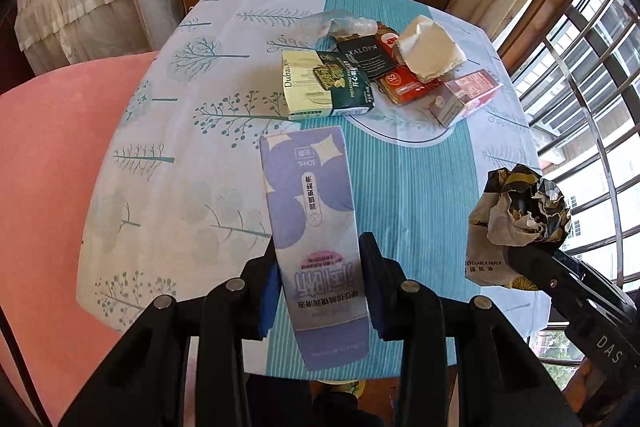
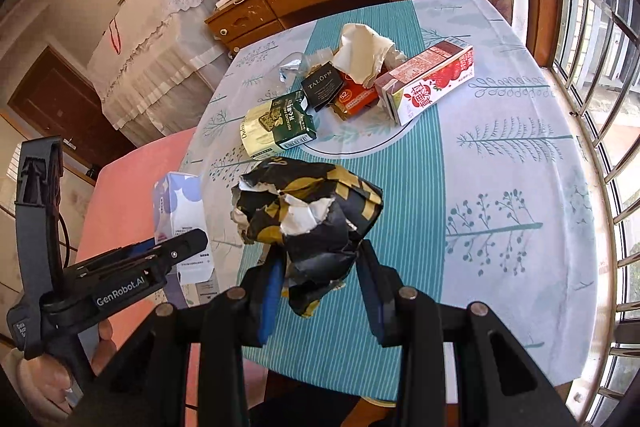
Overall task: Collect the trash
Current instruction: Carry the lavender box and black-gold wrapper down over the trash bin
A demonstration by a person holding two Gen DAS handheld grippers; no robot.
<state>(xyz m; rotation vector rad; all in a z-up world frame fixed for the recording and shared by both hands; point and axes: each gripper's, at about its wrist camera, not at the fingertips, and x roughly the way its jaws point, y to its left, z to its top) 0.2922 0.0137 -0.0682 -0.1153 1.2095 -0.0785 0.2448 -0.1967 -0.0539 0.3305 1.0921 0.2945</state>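
Purple-and-white stiff, light cardboard carton (image 1: 316,247) sits pinched across its narrow sides in my left hand-held gripper (image 1: 320,291), while my right hand-held gripper (image 2: 320,291) squeezes a soft, crushable black-and-gold crumpled paper bag (image 2: 308,211).

Tree-print clothed table (image 1: 168,147) bearing trash pile (image 1: 380,75)

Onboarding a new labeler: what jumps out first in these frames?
Both grippers are loaded: the left gripper clamps a tall purple box, the right gripper a crumpled black-and-gold paper bag. Behind them, a heap of cartons and wrappers sits mid-table on the tree-print tablecloth.
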